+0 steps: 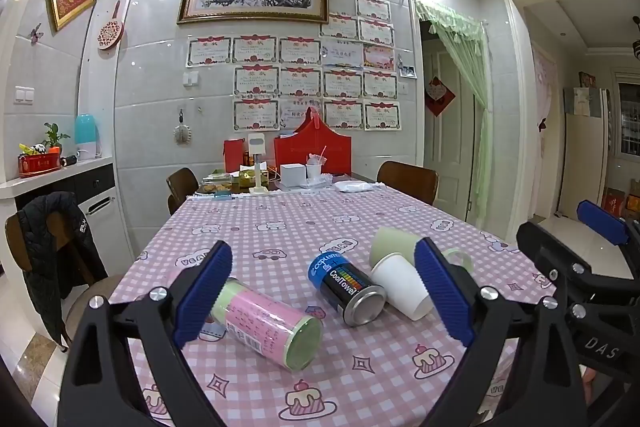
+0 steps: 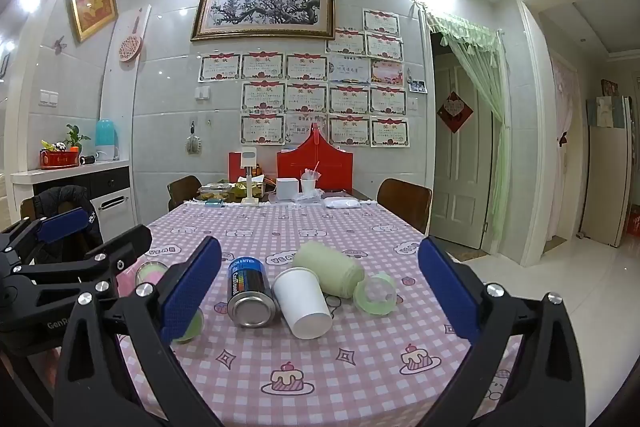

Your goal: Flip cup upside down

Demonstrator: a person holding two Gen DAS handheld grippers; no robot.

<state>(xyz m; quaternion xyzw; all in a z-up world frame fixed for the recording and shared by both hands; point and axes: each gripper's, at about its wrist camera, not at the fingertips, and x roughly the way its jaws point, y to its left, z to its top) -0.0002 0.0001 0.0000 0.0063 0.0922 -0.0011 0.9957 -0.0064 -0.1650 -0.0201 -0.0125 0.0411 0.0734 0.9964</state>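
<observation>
A white paper cup (image 1: 400, 285) lies on its side on the pink checked tablecloth (image 1: 280, 227), its bottom toward me; it also shows in the right wrist view (image 2: 302, 301). My left gripper (image 1: 322, 301) is open and empty, its blue fingers held above the near part of the table, the cup just left of the right finger. My right gripper (image 2: 320, 297) is open and empty, and the cup lies between its fingers, farther out. Each gripper shows at the edge of the other's view.
Beside the cup lie a blue and black CoolTowel can (image 1: 346, 289), a pink and green canister (image 1: 266, 323), a pale green cylinder (image 2: 328, 269) and a small green lid (image 2: 376, 295). Boxes, a red bag (image 1: 312, 151) and chairs stand at the far end.
</observation>
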